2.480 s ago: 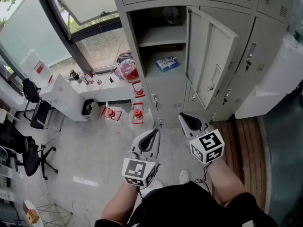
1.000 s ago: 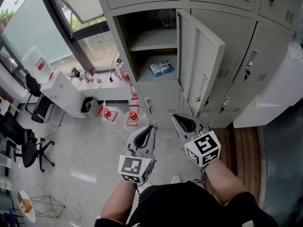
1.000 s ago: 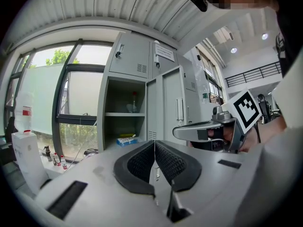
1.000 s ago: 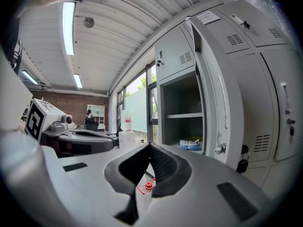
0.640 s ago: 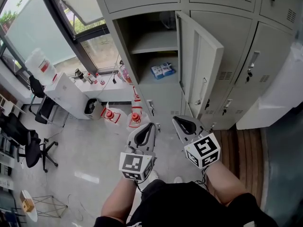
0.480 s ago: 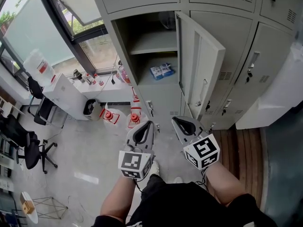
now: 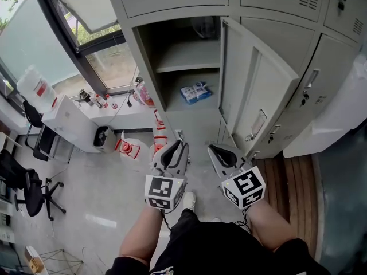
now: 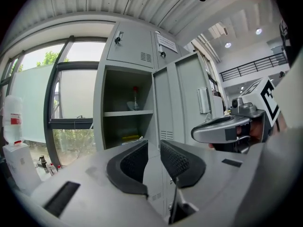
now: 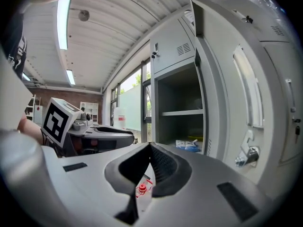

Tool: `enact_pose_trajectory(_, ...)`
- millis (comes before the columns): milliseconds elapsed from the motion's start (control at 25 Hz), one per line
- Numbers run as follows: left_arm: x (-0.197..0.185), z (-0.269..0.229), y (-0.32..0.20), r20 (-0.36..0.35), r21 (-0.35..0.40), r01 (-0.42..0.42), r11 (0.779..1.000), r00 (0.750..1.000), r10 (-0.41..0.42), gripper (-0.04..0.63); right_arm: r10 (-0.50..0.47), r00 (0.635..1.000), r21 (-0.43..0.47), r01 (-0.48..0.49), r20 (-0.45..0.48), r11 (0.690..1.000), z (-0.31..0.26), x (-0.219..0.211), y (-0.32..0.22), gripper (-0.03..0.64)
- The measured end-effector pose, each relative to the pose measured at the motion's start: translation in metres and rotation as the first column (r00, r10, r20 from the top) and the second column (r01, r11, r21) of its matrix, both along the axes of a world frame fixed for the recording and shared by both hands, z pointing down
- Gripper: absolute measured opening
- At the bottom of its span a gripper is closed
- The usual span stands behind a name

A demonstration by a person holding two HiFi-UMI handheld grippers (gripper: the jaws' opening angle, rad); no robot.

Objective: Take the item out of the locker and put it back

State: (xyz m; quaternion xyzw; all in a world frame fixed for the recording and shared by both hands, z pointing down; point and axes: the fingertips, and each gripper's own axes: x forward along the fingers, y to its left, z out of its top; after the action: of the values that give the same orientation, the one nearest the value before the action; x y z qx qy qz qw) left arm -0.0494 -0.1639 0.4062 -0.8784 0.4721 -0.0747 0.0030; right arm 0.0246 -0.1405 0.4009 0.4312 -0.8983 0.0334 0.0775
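Head view: open locker [image 7: 150,62] straight ahead, door [image 7: 258,90] swung out to the right. The blue-and-white packet [image 7: 195,92] lies flat on the lower compartment's floor, under the shelf [image 7: 192,56], well apart from both grippers.

Left gripper [image 7: 176,146]: jaws have just been opening, narrow gap, nothing between them. Right gripper [image 7: 214,150]: jaws closed tip to tip, empty.

Step in hand, as I judge: the reach for the packet. Widen the left jaws further before entry, go in level below the shelf edge, and take the packet by its near edge.

Room: the door's edge bounds the right side, the locker wall the left. The opening looks unobstructed. Red-topped jugs [image 7: 127,146] on the floor sit left of the approach.
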Motion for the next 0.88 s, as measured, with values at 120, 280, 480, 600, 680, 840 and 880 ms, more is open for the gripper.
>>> enact_pose_trajectory(120, -0.001, 0.003, -0.026, 0.017, 0.000, -0.028, 1.000, 0.999, 0.028, 0.112, 0.028, 1.000, -0.008, -0.028, -0.004, 1.000, 0.003, -0.004, -0.017, 0.051)
enact_pose_trajectory(280, 0.003, 0.011, -0.061, 0.077, -0.003, -0.075, 0.997, 0.994, 0.075, 0.147, 0.065, 0.998, -0.025, -0.066, -0.007, 0.998, 0.009, -0.006, -0.040, 0.051)
enact_pose_trajectory(480, 0.009, 0.024, -0.105, 0.144, -0.008, -0.133, 0.991, 0.981, 0.133, 0.163, 0.115, 0.993, -0.042, -0.115, -0.011, 0.992, 0.017, -0.007, -0.070, 0.051)
enact_pose_trajectory(600, 0.012, 0.032, -0.129, 0.185, -0.006, -0.160, 0.987, 0.970, 0.159, 0.167, 0.138, 0.990, -0.056, -0.139, -0.013, 0.989, 0.023, -0.008, -0.084, 0.051)
enact_pose_trajectory(680, 0.014, 0.039, -0.143, 0.213, -0.013, -0.173, 0.985, 0.962, 0.171, 0.170, 0.151, 0.988, -0.068, -0.152, -0.015, 0.986, 0.027, -0.008, -0.091, 0.051)
enact_pose_trajectory(840, 0.019, 0.057, -0.166, 0.249, -0.047, -0.190, 0.981, 0.949, 0.196, 0.184, 0.176, 0.984, -0.081, -0.177, -0.017, 0.981, 0.033, -0.009, -0.105, 0.051)
enact_pose_trajectory(880, 0.021, 0.061, -0.171, 0.260, -0.050, -0.197, 0.979, 0.944, 0.203, 0.186, 0.184, 0.983, -0.084, -0.185, -0.017, 0.979, 0.034, -0.009, -0.108, 0.051)
